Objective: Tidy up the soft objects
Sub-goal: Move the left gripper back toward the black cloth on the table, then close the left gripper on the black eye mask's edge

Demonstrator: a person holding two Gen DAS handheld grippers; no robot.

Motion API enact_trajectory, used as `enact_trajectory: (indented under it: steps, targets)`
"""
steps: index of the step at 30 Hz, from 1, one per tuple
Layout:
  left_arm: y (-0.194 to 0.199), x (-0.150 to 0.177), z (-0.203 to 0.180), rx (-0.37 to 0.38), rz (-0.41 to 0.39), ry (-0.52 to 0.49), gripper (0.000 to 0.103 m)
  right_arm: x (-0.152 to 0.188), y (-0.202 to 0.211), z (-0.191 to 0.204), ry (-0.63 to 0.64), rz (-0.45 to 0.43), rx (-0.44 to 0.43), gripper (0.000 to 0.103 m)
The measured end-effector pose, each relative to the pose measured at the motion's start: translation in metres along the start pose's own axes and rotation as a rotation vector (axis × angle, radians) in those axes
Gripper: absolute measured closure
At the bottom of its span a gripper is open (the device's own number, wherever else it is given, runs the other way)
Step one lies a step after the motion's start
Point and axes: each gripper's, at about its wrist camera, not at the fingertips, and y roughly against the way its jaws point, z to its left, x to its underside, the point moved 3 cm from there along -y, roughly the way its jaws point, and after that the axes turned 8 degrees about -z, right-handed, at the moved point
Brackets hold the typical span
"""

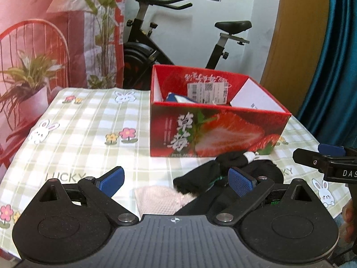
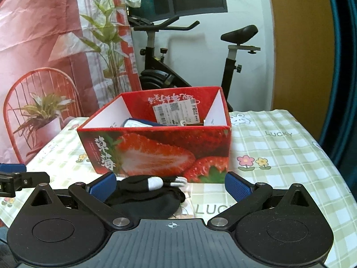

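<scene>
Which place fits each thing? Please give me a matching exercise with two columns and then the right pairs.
Things:
1. black socks
2. pink sock
3. blue and white item
4. exercise bike

Places:
A. inside the strawberry box
B. behind the table
C. on the table, just in front of the box
D. between the open left gripper's fingers

Pairs: 1-C, 2-D, 3-A, 4-B

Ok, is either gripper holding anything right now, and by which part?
Nothing is held. The left gripper and right gripper are both open, over the black fabric socks and pale pink knitted sock lying on the checked tablecloth.
</scene>
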Motion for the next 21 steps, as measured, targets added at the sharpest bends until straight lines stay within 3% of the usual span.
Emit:
enact_trajectory:
  steps: [10,19,21]
  targets:
    - [-0.002,0.01,0.008,-0.017,0.022,0.044,0.003,0.013,-0.006,0.003,0.024,0.029,-0.002,0.0]
    - [-0.011,0.023,0.011,0.03,0.068,0.085,0.004,0.026,-0.016,0.007,0.035,0.069,-0.044,0.001]
    - [-0.013,0.025,0.011,0.05,0.079,0.095,0.009,0.028,-0.017,0.008,0.035,0.073,-0.056,0.002]
